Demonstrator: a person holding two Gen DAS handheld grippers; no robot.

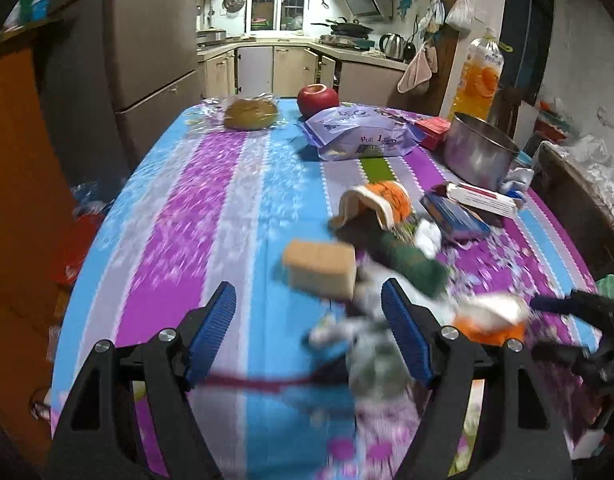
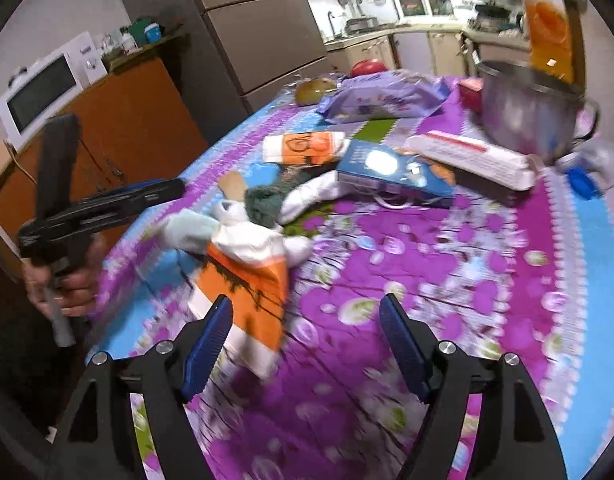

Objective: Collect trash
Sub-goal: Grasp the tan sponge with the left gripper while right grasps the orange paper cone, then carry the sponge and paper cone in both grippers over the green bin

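Observation:
Trash lies scattered on the striped tablecloth (image 1: 227,184). My left gripper (image 1: 311,322) is open; a blurred crumpled grey-white wrapper (image 1: 367,348) lies low between its jaws, close to the right finger. Just beyond are a tan block (image 1: 321,268), a dark green wad (image 1: 417,266) and a crushed orange paper cup (image 1: 377,204). My right gripper (image 2: 307,332) is open above the purple cloth. An orange-and-white carton (image 2: 247,288) lies by its left finger, not pinched. A hand (image 2: 73,280) holds the left gripper (image 2: 147,194) at the table's left edge.
A blue box (image 2: 391,168), a white packet (image 2: 467,152), a steel pot (image 2: 527,108) and a juice bottle (image 2: 547,16) stand at the right. A purple bag (image 1: 363,132), an apple (image 1: 318,98) and wrapped bread (image 1: 251,114) lie at the far end. A fridge (image 1: 155,48) stands left.

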